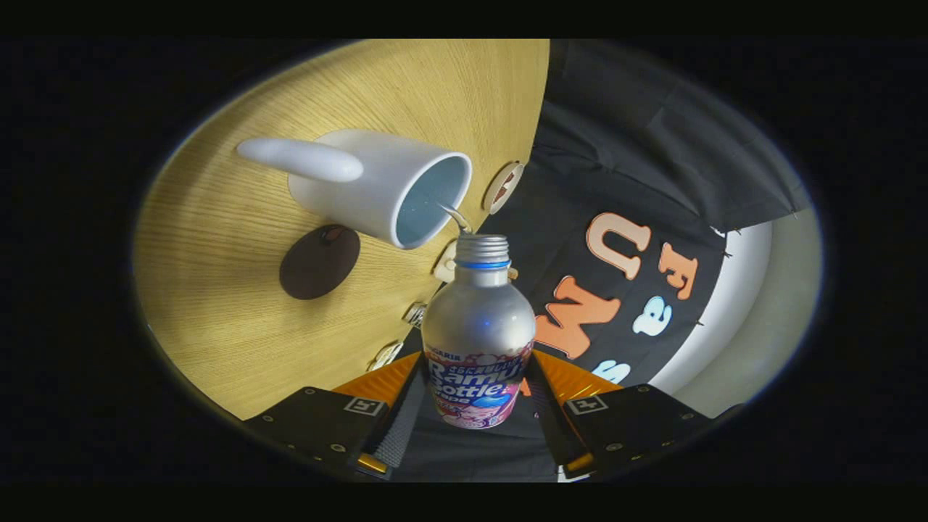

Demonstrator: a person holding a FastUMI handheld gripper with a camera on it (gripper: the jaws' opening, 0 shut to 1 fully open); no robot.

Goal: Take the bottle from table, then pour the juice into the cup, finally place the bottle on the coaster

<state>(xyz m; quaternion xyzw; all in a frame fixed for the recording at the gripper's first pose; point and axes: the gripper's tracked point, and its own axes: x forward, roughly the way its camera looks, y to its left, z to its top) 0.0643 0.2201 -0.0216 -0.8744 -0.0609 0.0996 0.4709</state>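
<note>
Your gripper (475, 406) has its fingers (406, 417) pinching the bottle (478, 330), one pressed on each side of its labelled lower body. The bottle is silvery with a blue ring under an uncapped threaded neck, and it points away from you between the fingers. A thin stream of liquid (455, 215) runs from its mouth into the white cup (377, 185), whose opening sits just beyond the neck and whose handle points away from the bottle. The cup stands on the wooden tabletop (239, 341). Beside the cup lies a dark round coaster (319, 262), bare, well apart from the bottle.
</note>
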